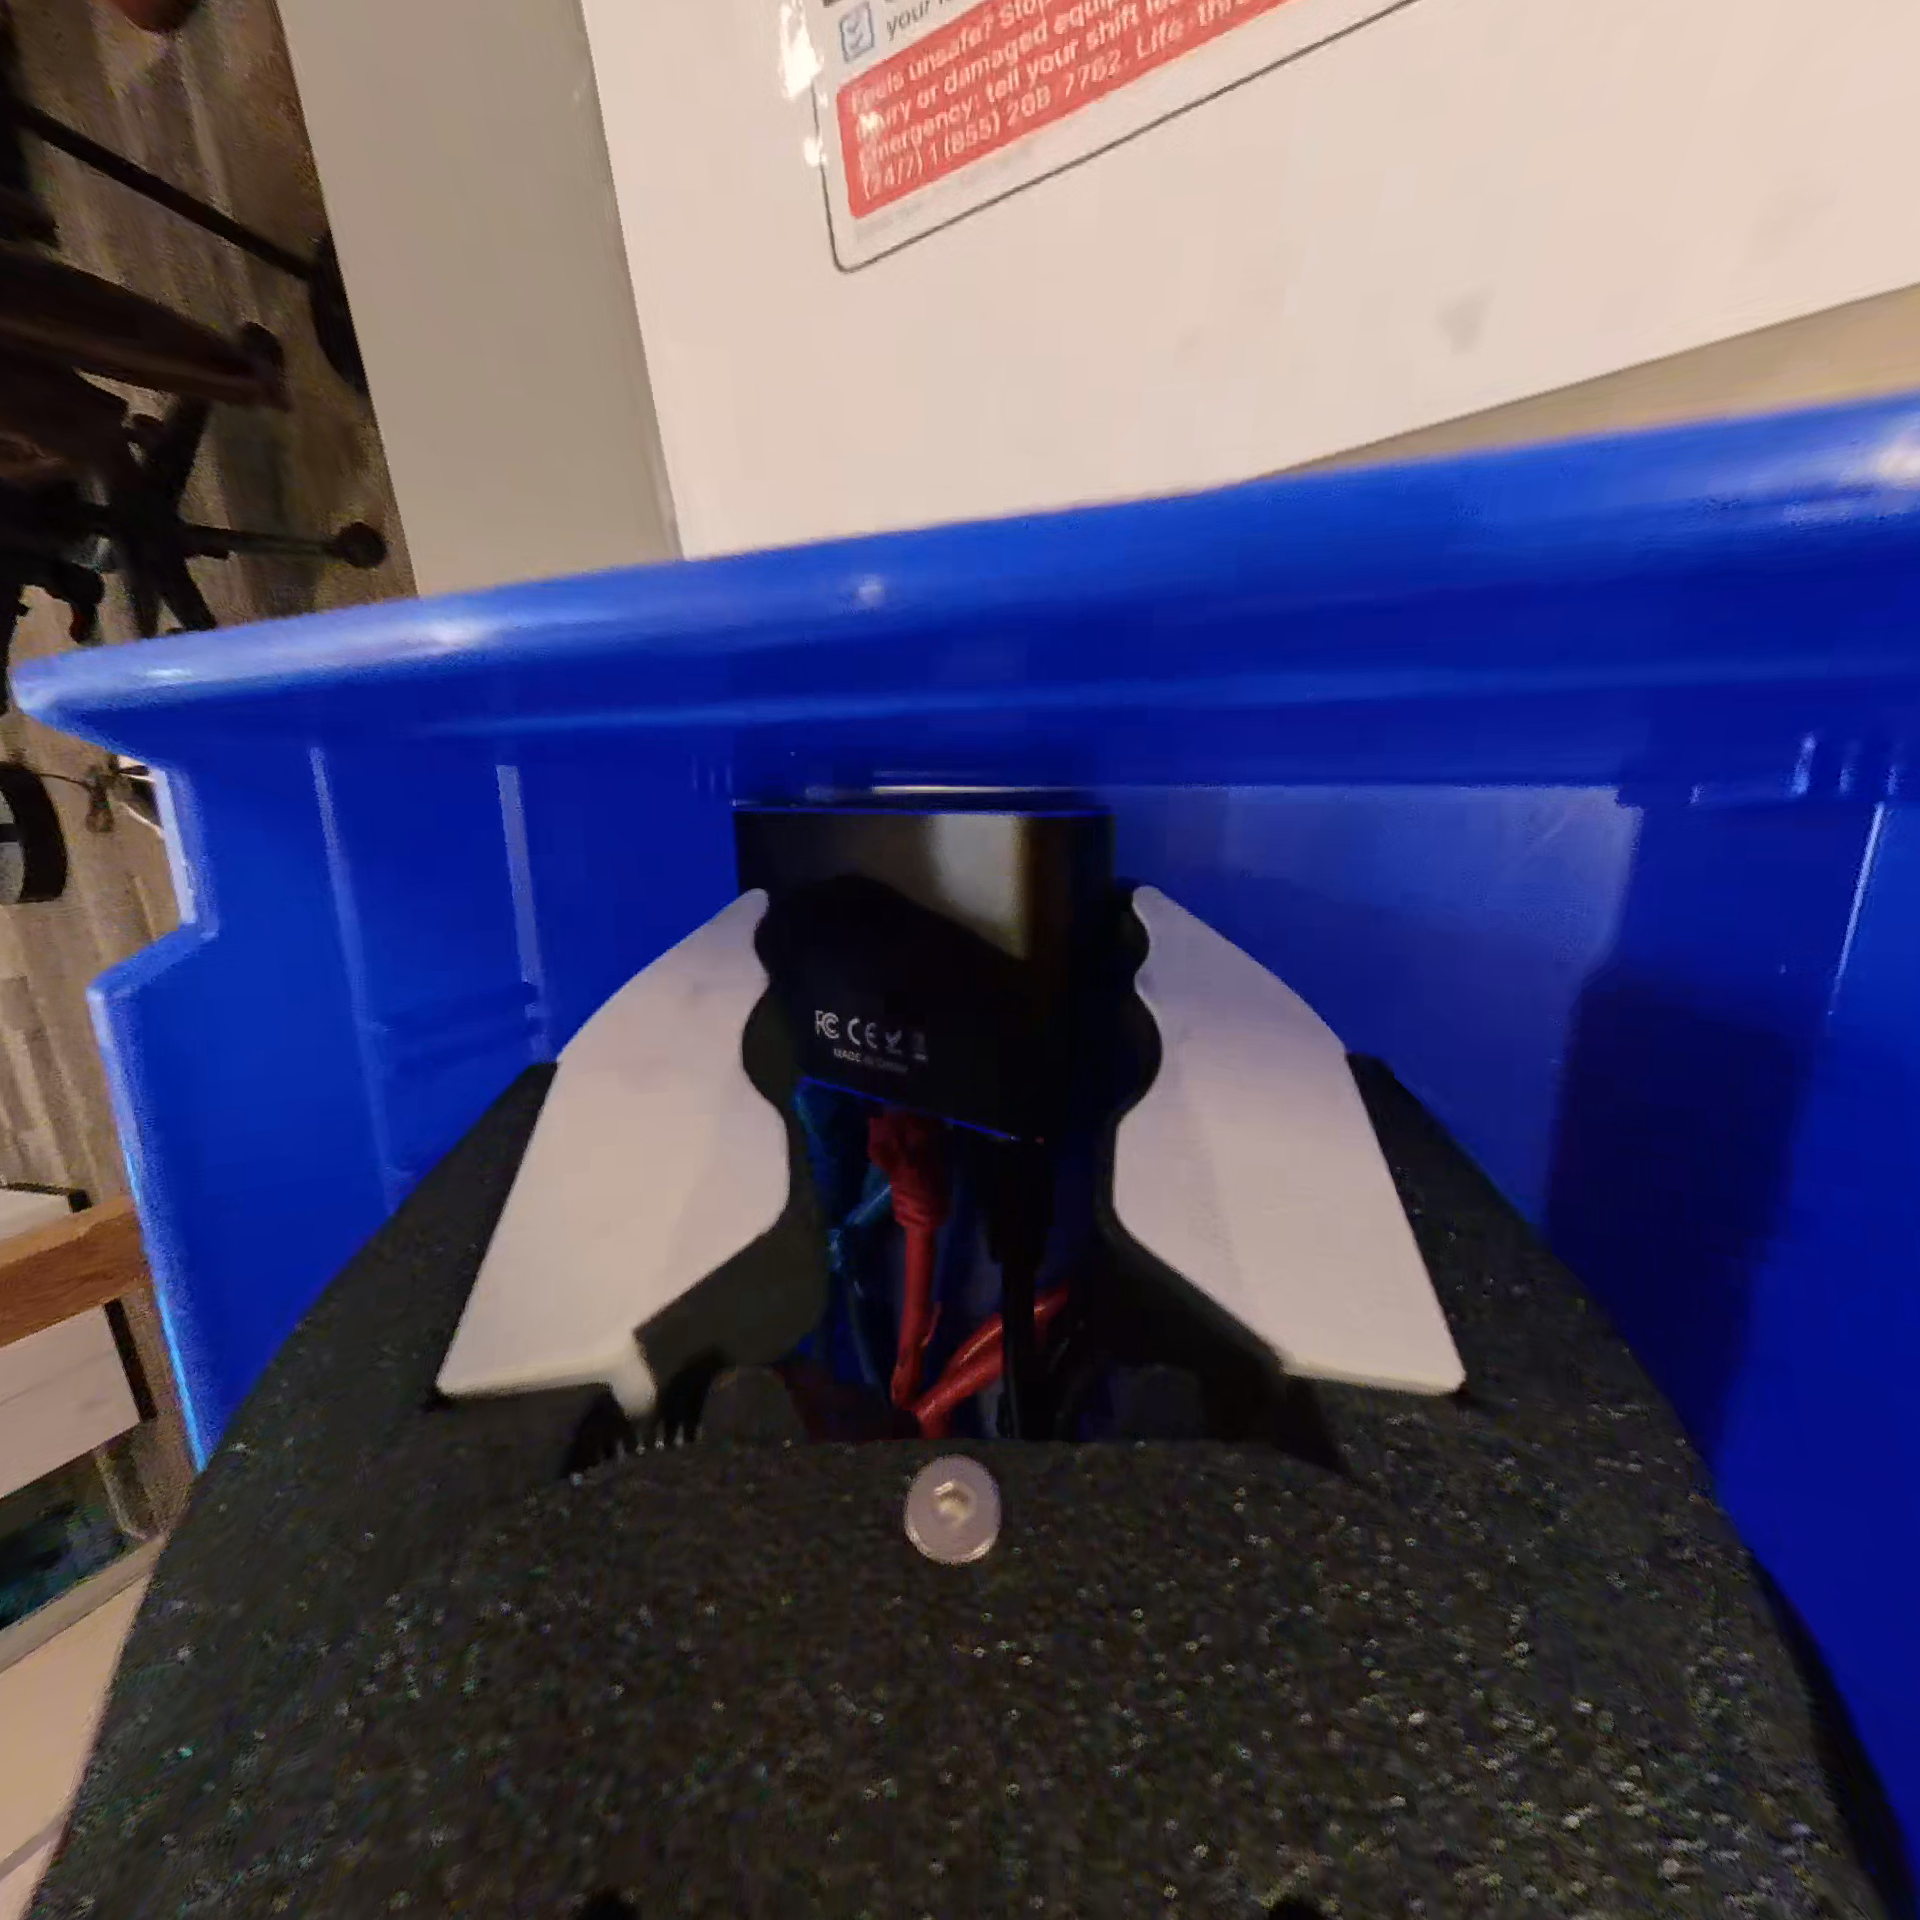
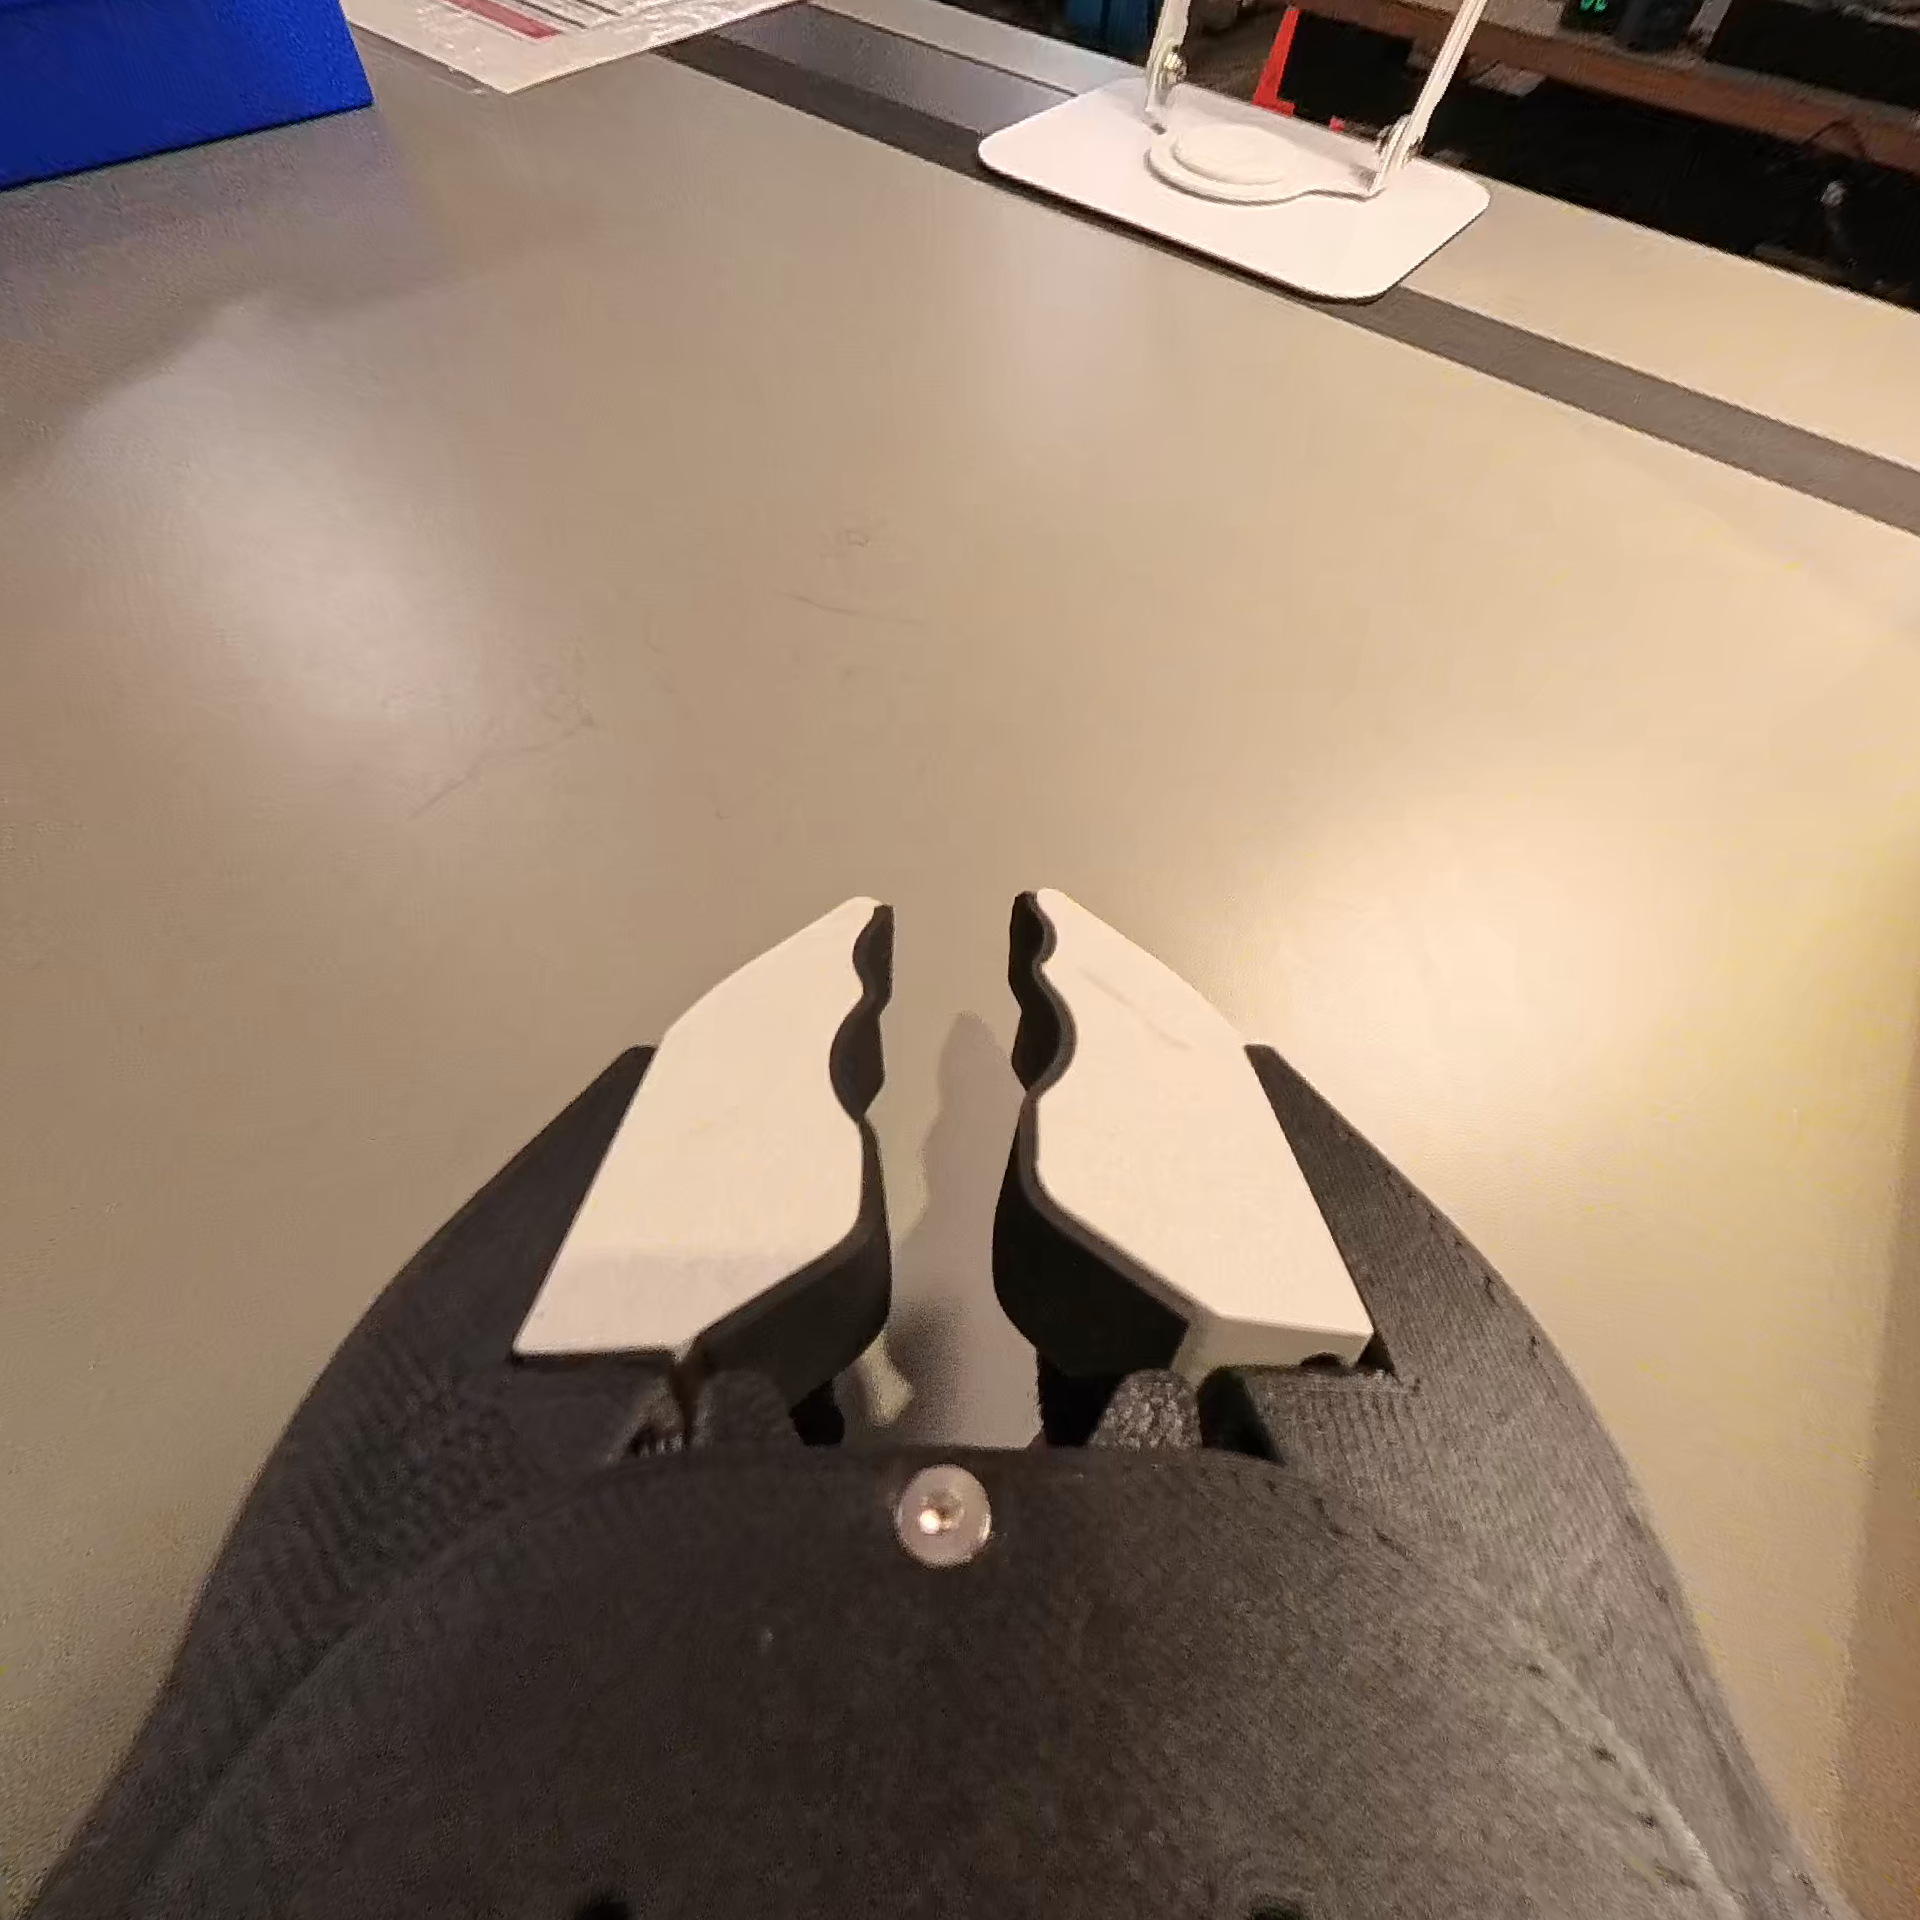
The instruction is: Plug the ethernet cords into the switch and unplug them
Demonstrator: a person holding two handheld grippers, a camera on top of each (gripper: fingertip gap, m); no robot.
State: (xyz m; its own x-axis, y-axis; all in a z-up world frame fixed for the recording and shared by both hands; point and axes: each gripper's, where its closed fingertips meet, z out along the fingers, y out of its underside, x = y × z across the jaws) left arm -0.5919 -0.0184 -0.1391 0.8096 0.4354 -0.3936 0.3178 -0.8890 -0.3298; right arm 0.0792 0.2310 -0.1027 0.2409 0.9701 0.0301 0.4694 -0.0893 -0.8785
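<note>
In the left wrist view my left gripper (image 1: pixel 948 904) is shut on a black switch (image 1: pixel 914 997), with one white finger on each side of it. The switch is held inside a blue bin (image 1: pixel 1039 644), close to its far wall. A red cord (image 1: pixel 909 1195), a blue cord (image 1: pixel 847 1205) and a black cord (image 1: pixel 1023 1226) hang from the near face of the switch; the plugs are partly hidden. In the right wrist view my right gripper (image 2: pixel 951 909) is empty, its fingers a narrow gap apart, above the bare beige table (image 2: pixel 935 520).
A laminated sheet (image 1: pixel 1039 125) lies on the table beyond the bin. In the right wrist view the bin's corner (image 2: pixel 156 73) is at the far left, a paper sheet (image 2: pixel 582 31) is next to it, and a white stand base (image 2: pixel 1236 197) is at the far right. A chair base and floor show to the left.
</note>
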